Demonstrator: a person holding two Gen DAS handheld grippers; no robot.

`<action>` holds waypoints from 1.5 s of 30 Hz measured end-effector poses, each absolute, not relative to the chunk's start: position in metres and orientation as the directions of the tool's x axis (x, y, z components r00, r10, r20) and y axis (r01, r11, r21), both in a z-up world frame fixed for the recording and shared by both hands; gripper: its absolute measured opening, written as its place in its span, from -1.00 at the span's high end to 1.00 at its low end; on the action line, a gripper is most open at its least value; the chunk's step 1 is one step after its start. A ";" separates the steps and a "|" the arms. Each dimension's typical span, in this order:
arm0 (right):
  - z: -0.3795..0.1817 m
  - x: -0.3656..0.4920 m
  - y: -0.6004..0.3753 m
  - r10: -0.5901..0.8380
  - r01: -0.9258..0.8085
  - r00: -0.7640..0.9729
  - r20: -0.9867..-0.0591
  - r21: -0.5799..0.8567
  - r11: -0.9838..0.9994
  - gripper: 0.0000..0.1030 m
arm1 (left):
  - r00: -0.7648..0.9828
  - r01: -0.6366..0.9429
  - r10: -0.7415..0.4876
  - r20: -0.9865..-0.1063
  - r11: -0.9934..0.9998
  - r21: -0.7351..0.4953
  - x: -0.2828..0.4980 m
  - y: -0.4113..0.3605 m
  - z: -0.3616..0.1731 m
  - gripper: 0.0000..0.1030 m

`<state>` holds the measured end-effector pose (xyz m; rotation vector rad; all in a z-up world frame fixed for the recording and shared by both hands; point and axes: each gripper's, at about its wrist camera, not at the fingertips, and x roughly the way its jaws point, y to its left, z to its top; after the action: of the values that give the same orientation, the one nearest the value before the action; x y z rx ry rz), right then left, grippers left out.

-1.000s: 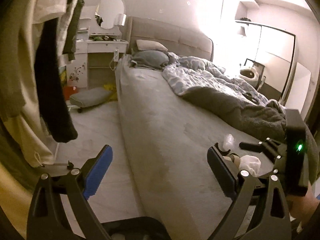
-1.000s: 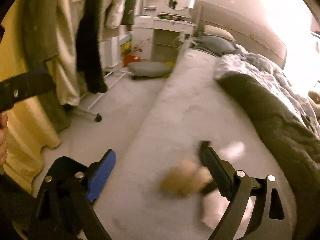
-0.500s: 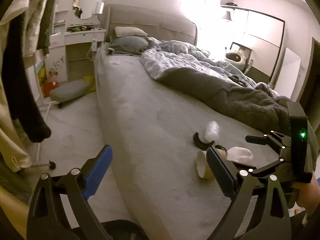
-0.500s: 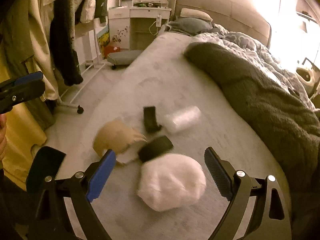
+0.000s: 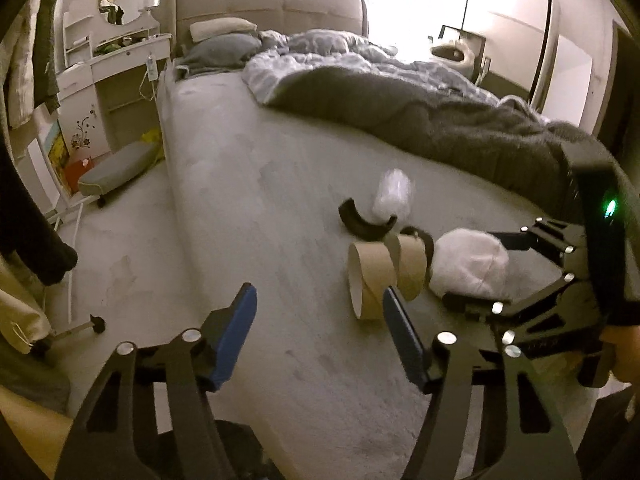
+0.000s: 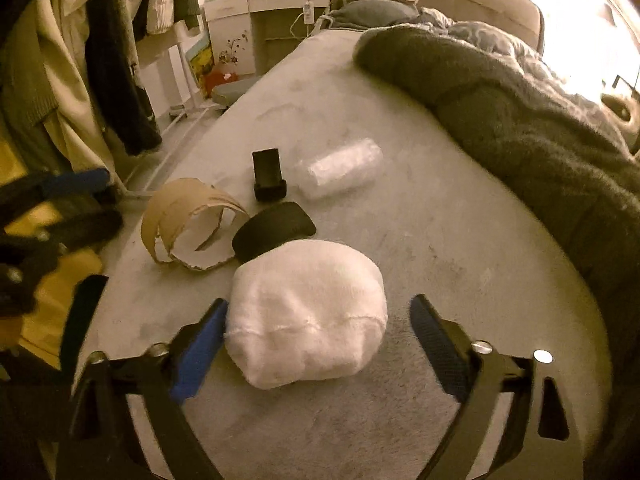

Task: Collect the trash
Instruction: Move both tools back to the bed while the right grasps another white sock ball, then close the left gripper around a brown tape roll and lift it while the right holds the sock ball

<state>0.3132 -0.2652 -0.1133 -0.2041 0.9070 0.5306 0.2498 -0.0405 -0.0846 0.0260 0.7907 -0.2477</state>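
Trash lies on the grey bed point(image 5: 260, 200) near its foot. A white fluffy bundle point(image 6: 308, 312) sits between the fingers of my open right gripper point(image 6: 320, 332), its left pad touching it; it also shows in the left wrist view point(image 5: 468, 268). A torn cardboard ring point(image 6: 188, 220) point(image 5: 384, 276) lies to its left. Two curved black pieces point(image 6: 276, 228) point(image 6: 268, 172) and a clear crumpled plastic roll point(image 6: 340, 172) point(image 5: 392, 196) lie beyond. My left gripper point(image 5: 320, 320) is open and empty, just short of the cardboard ring.
A dark fuzzy blanket point(image 5: 440, 128) and patterned duvet point(image 5: 340, 56) cover the bed's right side. Clothes point(image 6: 80, 60) hang on a rack at the left. A white dresser point(image 5: 116, 68) and a grey cushion point(image 5: 116, 168) on the floor stand by the bed.
Both grippers have swung right and in toward the trash pile. The right gripper has closed in until the white bundle sits between its fingers. The left now faces the cardboard ring.
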 end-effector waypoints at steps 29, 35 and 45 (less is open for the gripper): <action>-0.095 0.325 -0.290 0.405 -0.453 0.508 -0.760 0.164 0.876 -0.03 | 0.611 0.286 -0.224 -0.759 0.957 -0.052 0.256 -0.076 -0.105 0.44; -0.088 0.324 -0.287 0.411 -0.459 0.524 -0.746 0.159 0.874 -0.03 | 0.614 0.279 -0.231 -0.755 0.958 -0.067 0.255 -0.075 -0.104 0.55; -0.065 0.328 -0.279 0.425 -0.447 0.573 -0.700 0.168 0.879 -0.03 | 0.644 0.252 -0.227 -0.730 0.965 -0.078 0.247 -0.058 -0.089 0.55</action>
<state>0.3285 -0.2788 -0.0654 -0.0288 0.8131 0.5113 0.2470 -0.0584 -0.0895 0.0313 0.8270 -0.2726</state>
